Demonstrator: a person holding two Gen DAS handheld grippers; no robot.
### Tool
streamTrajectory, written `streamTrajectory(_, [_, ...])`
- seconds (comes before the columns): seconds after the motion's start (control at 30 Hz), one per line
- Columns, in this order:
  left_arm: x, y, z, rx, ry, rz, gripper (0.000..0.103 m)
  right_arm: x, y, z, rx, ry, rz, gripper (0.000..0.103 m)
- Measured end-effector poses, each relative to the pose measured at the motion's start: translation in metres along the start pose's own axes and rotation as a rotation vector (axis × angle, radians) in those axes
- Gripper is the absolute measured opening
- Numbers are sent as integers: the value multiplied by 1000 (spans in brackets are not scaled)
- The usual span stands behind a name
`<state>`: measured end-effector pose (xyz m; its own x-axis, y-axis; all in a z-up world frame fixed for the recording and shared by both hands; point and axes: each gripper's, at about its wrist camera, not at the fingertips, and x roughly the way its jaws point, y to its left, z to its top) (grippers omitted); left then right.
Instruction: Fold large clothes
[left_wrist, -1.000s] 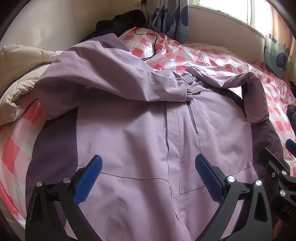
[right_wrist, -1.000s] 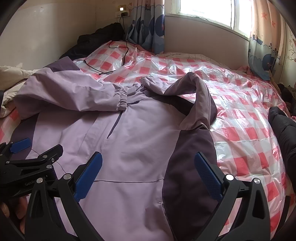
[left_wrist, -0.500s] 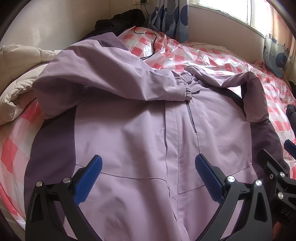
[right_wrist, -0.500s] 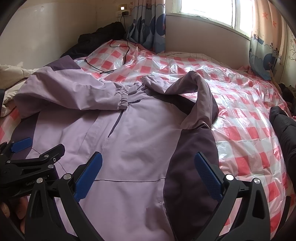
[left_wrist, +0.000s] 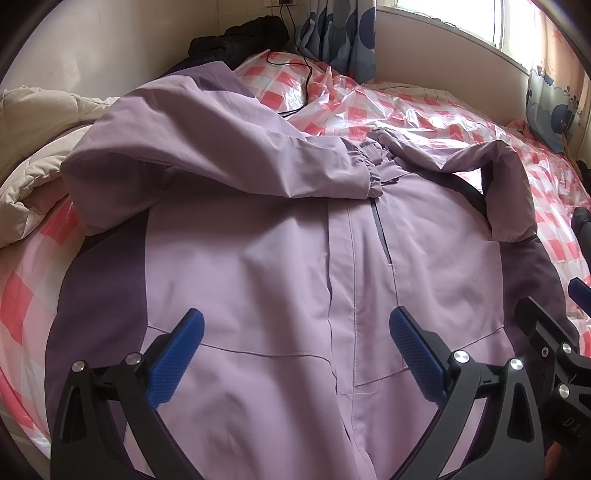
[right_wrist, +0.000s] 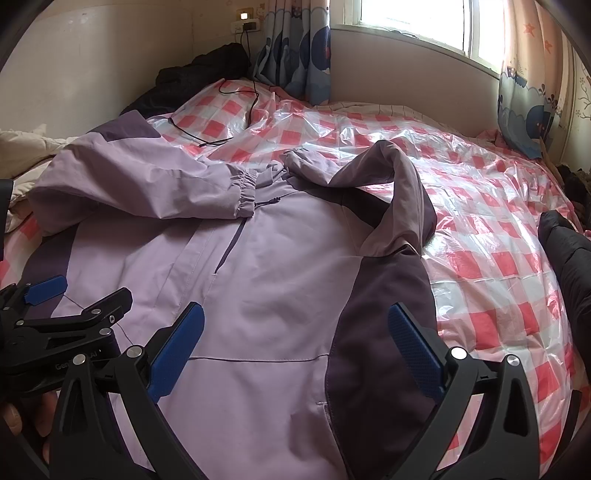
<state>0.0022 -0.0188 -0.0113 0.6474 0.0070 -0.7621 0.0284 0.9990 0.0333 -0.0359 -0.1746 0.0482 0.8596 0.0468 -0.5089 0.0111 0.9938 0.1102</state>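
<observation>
Both grippers have edged lower over the jacket (left_wrist: 258, 266), fingers (left_wrist: 177, 354) spread

open checkered sheet (right_wrist: 480, 236) rightward (bare), cream quilt (left_wrist: 33, 173) crowding left

Lilac jacket (left_wrist: 258, 266) with dark purple panels, red-and-white checked bed cover (right_wrist: 480, 229), blue-padded jaws

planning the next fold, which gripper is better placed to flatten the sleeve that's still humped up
Right, probably. The humped sleeve lies on the jacket's right side, ahead of the open right gripper; the left gripper faces the sleeve already folded across.
</observation>
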Motion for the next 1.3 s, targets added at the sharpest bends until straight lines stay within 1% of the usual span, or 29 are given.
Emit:
streamTrajectory(0.37, [1,0,0,13,5,16,96,1,0,-1,-1,2,1,96])
streamTrajectory(0.47, [2,-1,-1,5,-7,9,96,1,-1,0,1,1,1,96])
streamTrajectory(0.57, [3,0,-1,-21,-9,-13,96,1,-1,0,8,2,1,96])
streamTrajectory(0.63, [5,2,2,-15,-8,2,96,4,-1,-3,8,4,-7,96])
streamTrajectory(0.67, [6,1,2,-19,-10,4,96,4,0,-3,3,-3,-26,96])
streamTrajectory(0.73, [4,1,7,-20,-47,14,96,4,-1,-2,-26,-28,-58,96])
streamTrajectory(0.77, [3,1,10,-22,-88,13,96,1,1,-1,-64,-57,-99,96])
streamTrajectory(0.83, [2,1,15,-34,-128,-2,96,-1,2,3,-134,-109,-161,96])
streamTrajectory(0.87, [2,2,17,-38,-137,-10,96,0,4,7,-193,-134,-202,96])
streamTrajectory(0.9, [2,2,20,-48,-139,-26,96,6,4,13,-229,-130,-226,96])
streamTrajectory(1.0, [4,1,24,-30,-101,-28,96,33,7,46,-373,-90,-269,96])
streamTrajectory(1.03, [7,0,24,-33,-73,-32,96,47,13,59,-451,-80,-295,96])
streamTrajectory(1.07, [7,1,26,-35,-76,-31,96,57,17,69,-510,-75,-323,96])
streamTrajectory(1.1, [8,1,27,-43,-67,-33,96,80,28,84,-629,-55,-367,96])
streamTrajectory(1.13, [10,2,29,-55,-59,-44,96,95,32,92,-690,-34,-380,96])
streamTrajectory(1.17, [12,3,31,-73,-39,-61,96,114,36,102,-753,1,-383,96])
streamTrajectory(1.2, [15,6,33,-93,-26,-75,96,145,40,118,-813,84,-368,96])
streamTrajectory(1.23, [17,7,33,-100,-19,-78,96,167,39,130,-830,146,-352,96])
streamTrajectory(1.27, [19,8,34,-106,-10,-81,96,193,38,142,-832,223,-318,96])
streamTrajectory(1.3, [20,8,35,-111,-2,-87,96,209,38,151,-831,268,-301,96])
